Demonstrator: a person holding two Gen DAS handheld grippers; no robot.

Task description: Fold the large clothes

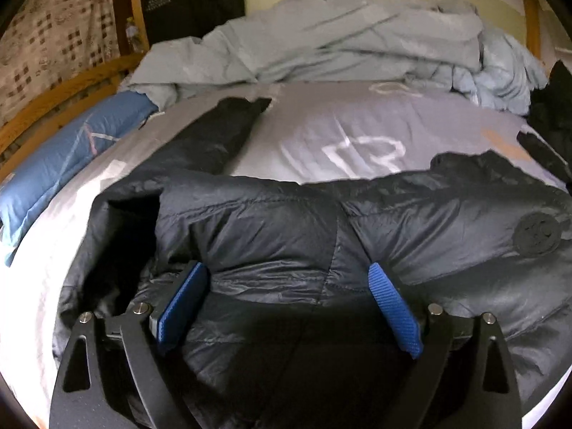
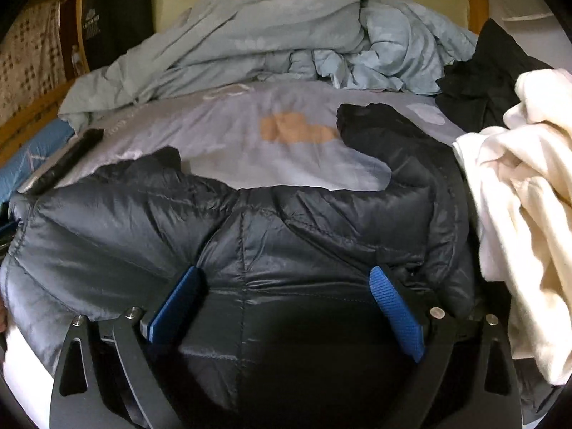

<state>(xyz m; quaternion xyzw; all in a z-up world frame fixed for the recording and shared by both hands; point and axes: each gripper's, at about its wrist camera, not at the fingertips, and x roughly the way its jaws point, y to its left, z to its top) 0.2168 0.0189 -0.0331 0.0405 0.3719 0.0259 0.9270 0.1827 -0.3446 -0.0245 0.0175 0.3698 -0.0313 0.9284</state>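
A black puffer jacket point(image 1: 286, 228) lies spread across the grey printed bed cover point(image 1: 321, 132), one sleeve point(image 1: 221, 132) stretched toward the far left. My left gripper point(image 1: 287, 271) is open, its blue pads pressed down on the jacket's left part with fabric between them. In the right wrist view the jacket point(image 2: 250, 236) fills the foreground, its other sleeve point(image 2: 386, 132) bent up at the far right. My right gripper point(image 2: 284, 275) is open, with its pads on the jacket's right part. A round black patch point(image 1: 536, 236) shows on the jacket at the right.
A crumpled pale blue duvet point(image 2: 268, 35) lies at the back of the bed. A cream garment point(image 2: 518, 196) and dark clothes point(image 2: 493, 75) are piled at the right. A blue pillow point(image 1: 60, 164) lies by the wooden bed rail point(image 1: 64, 93) at the left.
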